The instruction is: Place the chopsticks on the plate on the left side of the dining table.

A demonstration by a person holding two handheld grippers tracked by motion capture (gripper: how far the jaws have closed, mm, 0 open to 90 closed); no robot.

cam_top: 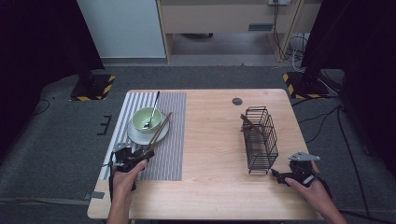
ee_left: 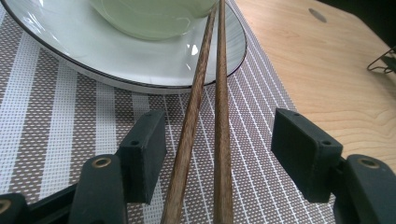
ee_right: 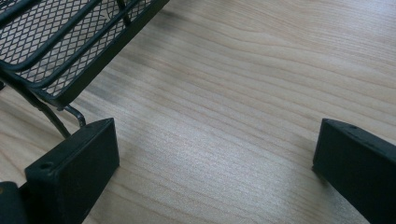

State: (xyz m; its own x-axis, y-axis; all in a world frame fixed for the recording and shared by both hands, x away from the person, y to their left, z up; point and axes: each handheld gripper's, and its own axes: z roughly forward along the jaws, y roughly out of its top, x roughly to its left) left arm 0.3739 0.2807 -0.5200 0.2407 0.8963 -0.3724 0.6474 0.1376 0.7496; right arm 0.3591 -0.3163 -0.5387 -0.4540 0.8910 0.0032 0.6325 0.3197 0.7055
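Two brown wooden chopsticks (cam_top: 158,133) lean from the striped placemat (cam_top: 170,154) up onto the white plate (cam_top: 135,135), beside the pale green bowl (cam_top: 146,119). A metal spoon (cam_top: 152,112) rests in that bowl. My left gripper (cam_top: 144,155) sits at the chopsticks' near ends. In the left gripper view the chopsticks (ee_left: 221,116) pass between the jaws of the left gripper (ee_left: 219,140), which stand apart and do not touch them. My right gripper (cam_top: 276,175) rests open on the table by the black wire basket (cam_top: 260,139). Nothing lies between the jaws of the right gripper (ee_right: 215,158).
The plate (ee_left: 93,56) and bowl (ee_left: 149,18) are just beyond the left jaws. A brown stick (cam_top: 247,123) pokes out of the basket's far end. The basket's mesh wall (ee_right: 56,42) stands close to the right gripper's left jaw. Bare wooden table (cam_top: 210,140) lies between placemat and basket.
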